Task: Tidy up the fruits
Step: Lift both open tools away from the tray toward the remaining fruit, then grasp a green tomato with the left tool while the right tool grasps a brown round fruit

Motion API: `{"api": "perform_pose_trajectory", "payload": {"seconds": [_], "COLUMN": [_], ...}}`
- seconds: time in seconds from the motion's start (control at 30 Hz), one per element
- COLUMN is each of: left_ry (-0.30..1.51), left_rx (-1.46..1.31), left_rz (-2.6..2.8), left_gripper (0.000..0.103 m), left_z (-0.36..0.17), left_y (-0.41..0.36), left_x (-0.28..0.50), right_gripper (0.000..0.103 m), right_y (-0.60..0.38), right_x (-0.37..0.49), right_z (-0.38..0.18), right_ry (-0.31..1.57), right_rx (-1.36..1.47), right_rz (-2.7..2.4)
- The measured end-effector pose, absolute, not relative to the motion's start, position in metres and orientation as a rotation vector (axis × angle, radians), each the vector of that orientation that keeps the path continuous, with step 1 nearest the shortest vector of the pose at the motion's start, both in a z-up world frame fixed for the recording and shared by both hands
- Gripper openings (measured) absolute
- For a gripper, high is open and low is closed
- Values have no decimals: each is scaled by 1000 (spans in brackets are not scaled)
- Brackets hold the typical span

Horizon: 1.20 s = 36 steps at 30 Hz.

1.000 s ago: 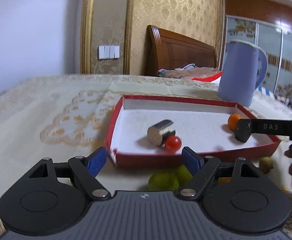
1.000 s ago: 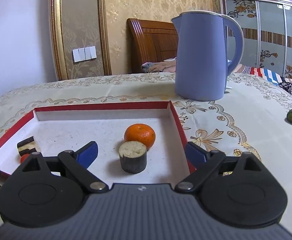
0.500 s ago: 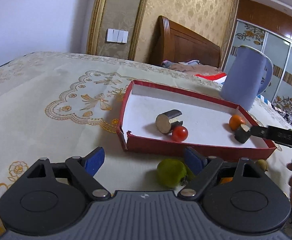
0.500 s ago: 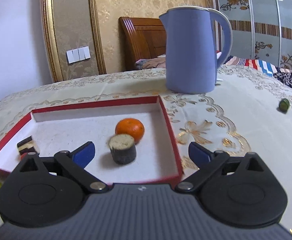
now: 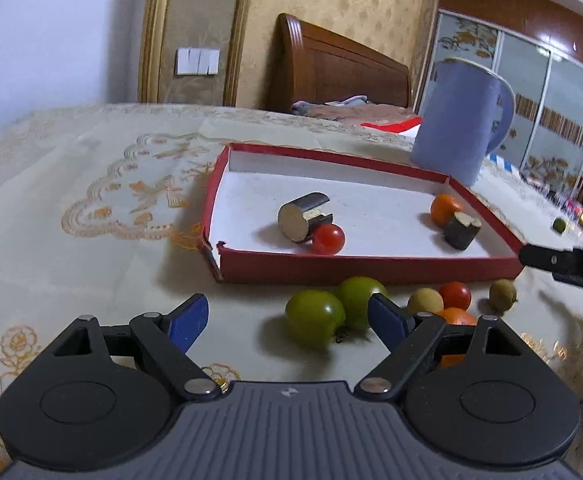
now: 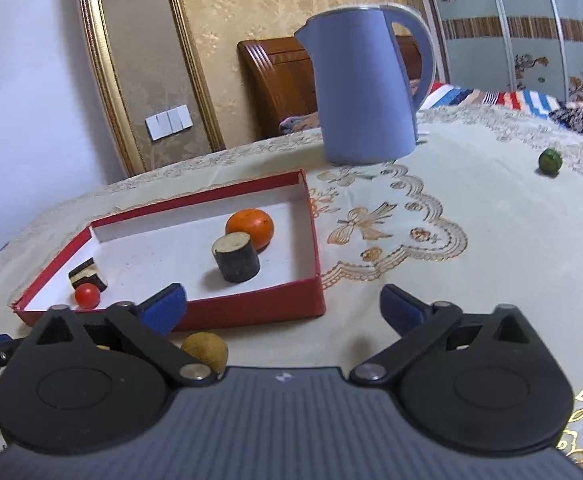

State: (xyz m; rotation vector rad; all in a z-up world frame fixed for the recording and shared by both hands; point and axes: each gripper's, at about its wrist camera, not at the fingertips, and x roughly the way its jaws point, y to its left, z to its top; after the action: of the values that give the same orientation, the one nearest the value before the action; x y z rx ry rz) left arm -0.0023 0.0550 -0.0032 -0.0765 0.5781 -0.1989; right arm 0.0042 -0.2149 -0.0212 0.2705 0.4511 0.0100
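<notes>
Your left tool (image 5: 287, 318) stands open over the counter (image 5: 91, 248), nothing between its pads, with two green tomatoes (image 5: 315, 322) just ahead of its right pad. Beyond them a red tray (image 5: 371, 270) runs left to right, its long side facing you. Inside, a dark cut cylinder (image 5: 301, 216) lies on its side, its pale cut face turned toward you and its long axis running away to the far right; a red cherry tomato (image 5: 328, 239) touches it. At the tray's right end an orange (image 5: 443, 208) sits beside a stubby dark cylinder (image 5: 461, 230), cut face tilted up. Your right tool (image 6: 283, 308) is opening, empty, near the tray's near right corner; a brownish fruit (image 6: 205, 350) lies beside its left pad.
</notes>
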Motion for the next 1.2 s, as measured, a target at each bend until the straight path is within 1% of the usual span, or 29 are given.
{"api": "perform_pose_trajectory", "payload": {"seconds": [0.17, 0.23, 0.4, 0.67, 0.73, 0.77, 0.87, 0.97, 1.03, 1.2], "left_ry": [611, 624, 662, 671, 669, 659, 637, 661, 676, 674], "left_rx": [-28, -19, 90, 102, 129, 149, 190, 131, 74, 103], "left_rz": [-193, -201, -171, -135, -151, -158, -170, -195, -222, -215], "left_gripper": [88, 93, 94, 96, 96, 96, 96, 97, 100, 101], "left_z": [-5, -6, -11, -8, -7, -8, -10, -11, -11, -12], "left_y": [47, 46, 29, 26, 20, 16, 10, 19, 26, 21], "left_x": [1, 2, 6, 16, 19, 20, 20, 24, 27, 25], "right_gripper": [103, 103, 103, 103, 99, 95, 92, 92, 92, 90], "right_y": [-224, -224, -217, -198, -190, -184, -176, -172, -171, -171], "right_x": [7, 5, 6, 3, 4, 4, 5, 7, 5, 9], "right_z": [-26, -26, -25, -21, -21, -21, -21, -23, -23, -24], "right_ry": [472, 467, 488, 525, 534, 544, 551, 569, 561, 589], "right_rx": [333, 331, 279, 143, 96, 61, 7, -10, -14, -15], "right_rz": [1, -2, 5, 34, 33, 33, 41, 49, 45, 64]}}
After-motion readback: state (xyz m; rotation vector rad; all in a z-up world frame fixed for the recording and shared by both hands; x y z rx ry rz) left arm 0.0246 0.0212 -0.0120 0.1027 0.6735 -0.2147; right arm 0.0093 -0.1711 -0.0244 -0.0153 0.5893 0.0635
